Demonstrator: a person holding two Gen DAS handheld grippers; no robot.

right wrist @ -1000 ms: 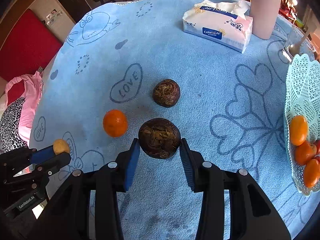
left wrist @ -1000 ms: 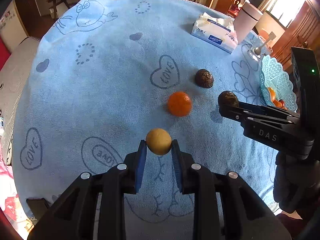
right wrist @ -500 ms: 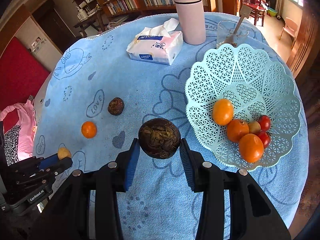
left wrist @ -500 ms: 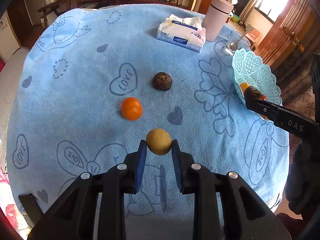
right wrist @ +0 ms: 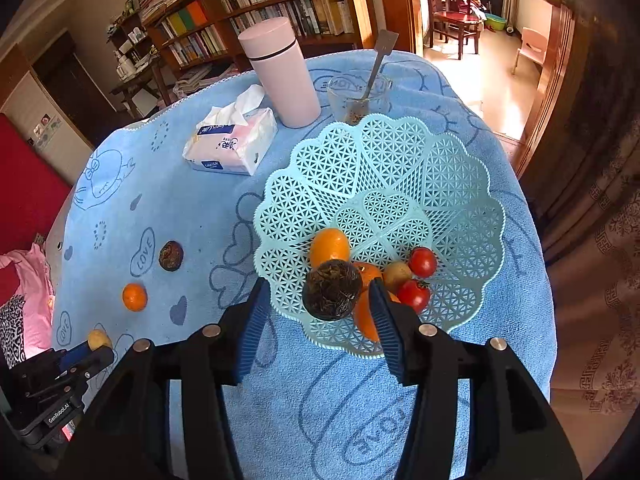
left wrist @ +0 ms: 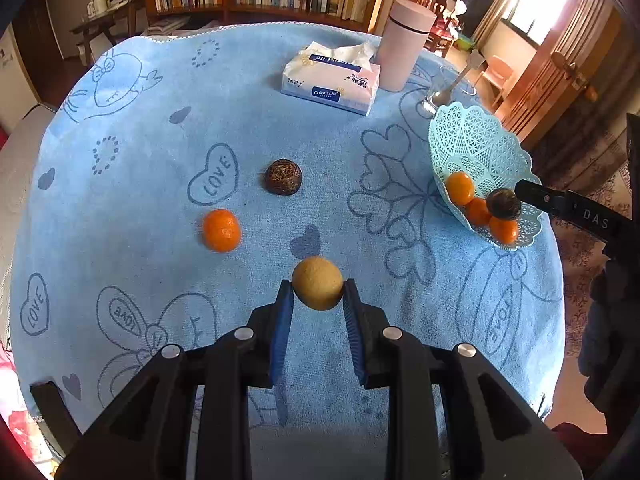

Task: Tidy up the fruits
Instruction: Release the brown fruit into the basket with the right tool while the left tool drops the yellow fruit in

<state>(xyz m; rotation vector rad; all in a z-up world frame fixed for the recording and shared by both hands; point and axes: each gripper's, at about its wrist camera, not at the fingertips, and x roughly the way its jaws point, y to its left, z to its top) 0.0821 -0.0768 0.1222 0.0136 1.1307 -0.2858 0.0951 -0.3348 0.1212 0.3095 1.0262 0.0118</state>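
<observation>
Your right gripper [right wrist: 320, 312] has just been opening, its jaws now clear of the dark fruit [right wrist: 331, 290] over the basket [right wrist: 460, 184], above oranges and tomatoes. Your left gripper [left wrist: 317, 304] pinches the yellow fruit [left wrist: 317, 282] above the cloth's near edge.

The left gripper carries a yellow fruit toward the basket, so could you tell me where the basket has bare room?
The basket's far half, toward the pink flask and spoon glass, is bare mesh. Its near side is crowded: oranges, tomatoes, and the dark brown fruit between the right gripper's opening jaws.
</observation>
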